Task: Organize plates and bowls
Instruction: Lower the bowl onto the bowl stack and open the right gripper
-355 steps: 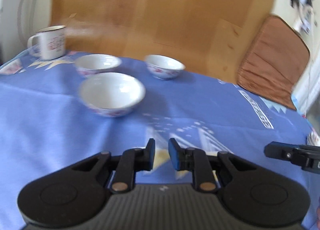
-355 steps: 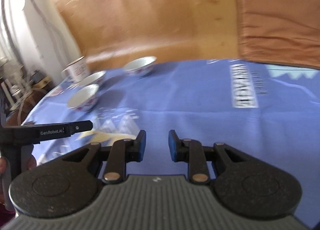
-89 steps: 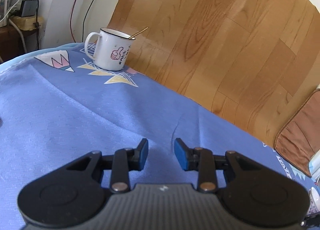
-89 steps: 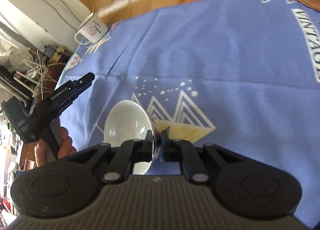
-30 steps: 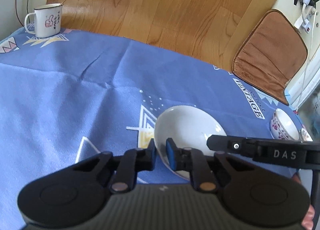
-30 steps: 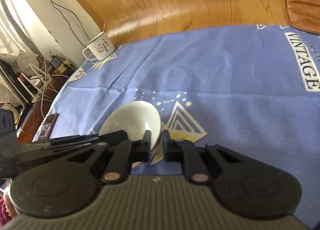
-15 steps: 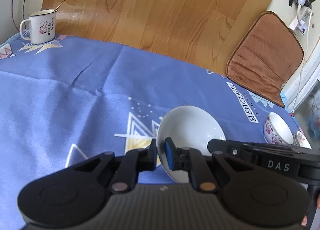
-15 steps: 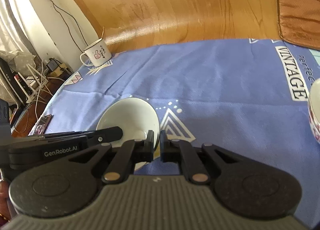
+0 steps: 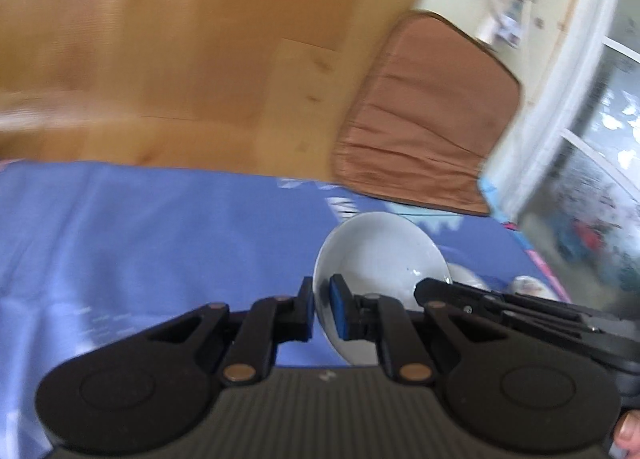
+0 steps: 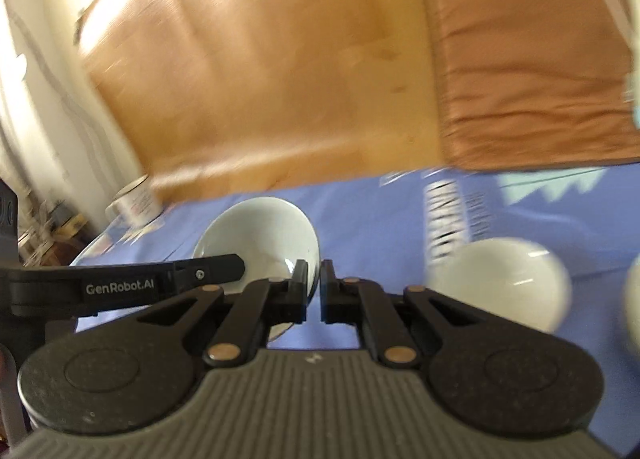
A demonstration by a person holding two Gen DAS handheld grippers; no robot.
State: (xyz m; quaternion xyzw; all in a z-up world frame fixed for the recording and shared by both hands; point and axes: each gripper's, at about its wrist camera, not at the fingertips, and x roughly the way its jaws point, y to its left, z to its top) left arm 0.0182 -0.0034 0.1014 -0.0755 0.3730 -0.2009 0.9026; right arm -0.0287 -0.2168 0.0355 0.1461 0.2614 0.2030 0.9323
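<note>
On the far left of the right wrist view a white mug (image 10: 136, 201) stands at the back corner of the worktop (image 10: 380, 211), which is covered by a blue cloth with pale printed shapes and lettering; the mug is too blurred to read its print. Right of it, near the middle of both views, a plain white bowl (image 9: 380, 255) is held up off the cloth, tilted so that its hollow faces the cameras. The left hand-held gripper (image 9: 322, 309) is clamped on the bowl's left rim, one blue pad inside the wall and the other outside. The right hand-held gripper (image 10: 314, 293) pinches the opposite rim in the same way, its jaws drawn in tight with only the thin wall of the bowl between them. Each one shows in the other's view as a black bar crossing just in front of the bowl.

Further right, a second white bowl (image 10: 500, 283) sits on the cloth just beside the right hand-held gripper, below and to the right of the carried bowl. The pale edge of a third piece of crockery (image 10: 632, 299) is cut off by the right border, and whether it touches the second bowl cannot be told. In the left wrist view these two show only as rims behind the black bar, one with a reddish pattern.

Behind the worktop is a wooden floor, with a brown cushion (image 9: 424, 119) lying on it toward the right, and a window at the far right
</note>
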